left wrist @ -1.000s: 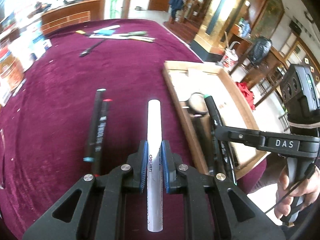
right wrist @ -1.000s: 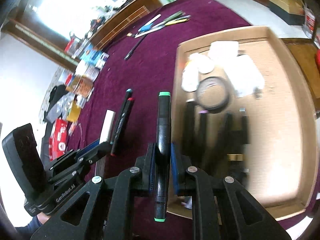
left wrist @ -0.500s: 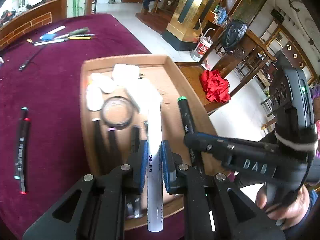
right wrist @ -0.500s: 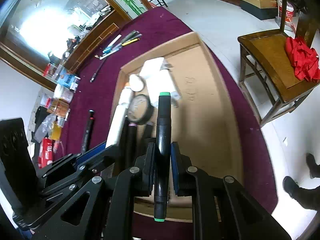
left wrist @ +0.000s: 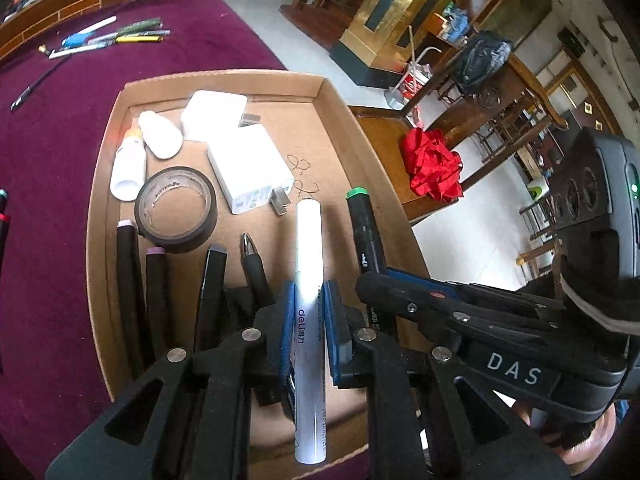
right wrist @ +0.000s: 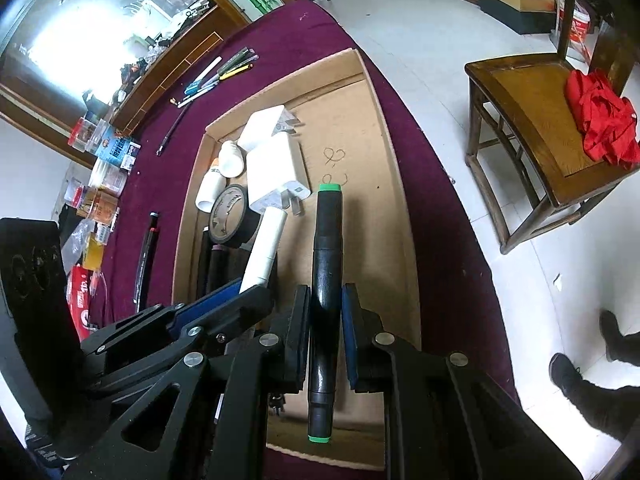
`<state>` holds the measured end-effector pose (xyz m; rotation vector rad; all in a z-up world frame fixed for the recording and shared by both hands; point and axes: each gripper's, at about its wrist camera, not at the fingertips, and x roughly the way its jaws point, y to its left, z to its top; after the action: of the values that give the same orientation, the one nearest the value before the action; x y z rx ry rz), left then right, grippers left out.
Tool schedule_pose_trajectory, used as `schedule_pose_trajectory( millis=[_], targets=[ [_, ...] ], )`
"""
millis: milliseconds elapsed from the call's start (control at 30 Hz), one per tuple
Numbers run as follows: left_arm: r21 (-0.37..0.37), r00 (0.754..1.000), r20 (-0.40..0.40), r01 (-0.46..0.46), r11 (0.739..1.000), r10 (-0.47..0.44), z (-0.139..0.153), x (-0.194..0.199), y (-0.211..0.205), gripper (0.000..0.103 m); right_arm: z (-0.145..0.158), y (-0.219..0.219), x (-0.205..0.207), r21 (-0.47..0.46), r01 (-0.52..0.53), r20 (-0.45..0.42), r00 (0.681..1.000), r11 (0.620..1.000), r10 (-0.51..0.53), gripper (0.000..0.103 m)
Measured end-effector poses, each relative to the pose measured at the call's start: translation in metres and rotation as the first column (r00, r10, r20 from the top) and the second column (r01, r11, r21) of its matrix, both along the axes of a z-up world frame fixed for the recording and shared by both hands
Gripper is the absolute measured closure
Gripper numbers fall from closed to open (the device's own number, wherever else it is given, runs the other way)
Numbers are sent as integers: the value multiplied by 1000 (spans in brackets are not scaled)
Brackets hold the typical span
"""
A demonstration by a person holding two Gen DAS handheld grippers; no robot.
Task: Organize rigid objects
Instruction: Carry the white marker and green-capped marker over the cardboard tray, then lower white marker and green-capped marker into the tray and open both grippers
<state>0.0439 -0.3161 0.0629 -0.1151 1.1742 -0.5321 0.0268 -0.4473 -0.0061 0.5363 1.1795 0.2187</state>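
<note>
My left gripper [left wrist: 307,332] is shut on a white pen [left wrist: 308,264] and holds it over the near part of the cardboard tray [left wrist: 336,96]. Beside it on the right, my right gripper [right wrist: 326,336] is shut on a black marker with green caps [right wrist: 327,264], also above the tray [right wrist: 400,216]. Each gripper shows in the other's view: the right one [left wrist: 404,292] with its marker [left wrist: 366,232], the left one [right wrist: 236,300] with the white pen [right wrist: 266,248]. Several dark markers [left wrist: 156,292] lie in the tray's near left part.
The tray also holds a roll of black tape [left wrist: 176,208], two white chargers [left wrist: 250,172], and small white bottles [left wrist: 128,168]. Two markers [right wrist: 146,256] lie on the maroon cloth left of the tray; more pens [left wrist: 116,34] at the far edge. A wooden chair with red cloth [right wrist: 600,120] stands right.
Both grippers have carried their pens to the right, from above the maroon cloth to above the tray, and a little lower. The two markers left on the cloth have slid to the view's left edge.
</note>
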Motion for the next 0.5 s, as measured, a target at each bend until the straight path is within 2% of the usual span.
schedule_pose_trajectory(
  millis=[200, 500],
  targets=[
    [-9, 999, -12, -30, 1000, 30, -9, 3, 1, 91, -2, 0, 6, -18, -14, -11, 1000, 1000, 13, 89],
    [2, 999, -20, -29, 1000, 29, -20, 2, -5, 91, -10, 0, 20, -41, -31, -41, 999, 999, 29, 89]
  ],
)
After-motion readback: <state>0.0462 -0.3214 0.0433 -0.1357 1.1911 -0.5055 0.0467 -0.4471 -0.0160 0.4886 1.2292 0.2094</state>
